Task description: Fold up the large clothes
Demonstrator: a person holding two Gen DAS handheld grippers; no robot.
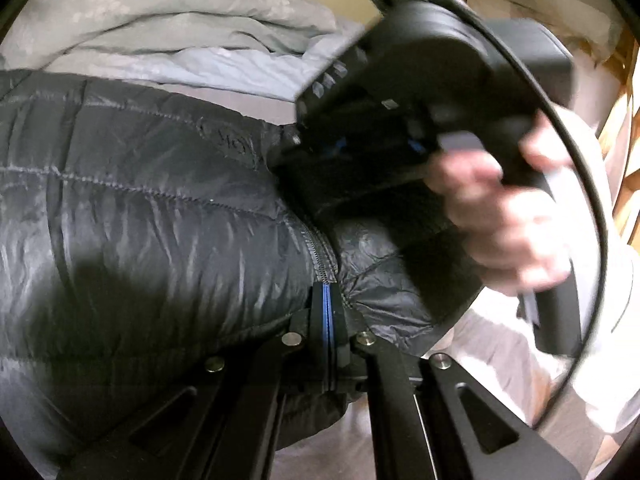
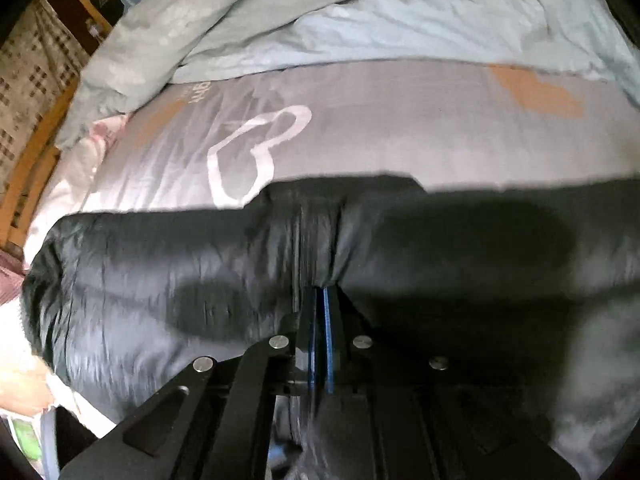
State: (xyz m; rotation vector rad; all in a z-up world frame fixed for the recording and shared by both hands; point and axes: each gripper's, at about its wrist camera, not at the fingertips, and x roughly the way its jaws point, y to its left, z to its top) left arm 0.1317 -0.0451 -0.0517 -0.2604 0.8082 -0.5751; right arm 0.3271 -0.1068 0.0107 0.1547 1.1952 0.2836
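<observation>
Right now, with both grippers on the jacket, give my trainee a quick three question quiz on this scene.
1. True or false: the left hand-held gripper is pinched shut on the black jacket beside its zipper.
2. What lies on the grey sheet behind the jacket? A. a crumpled pale blue duvet B. a laptop C. a stack of plates
3. Fill in: the white outline printed on the sheet is shaped like a ____.

Key: 1 true; 2 A; 3 heart.
</observation>
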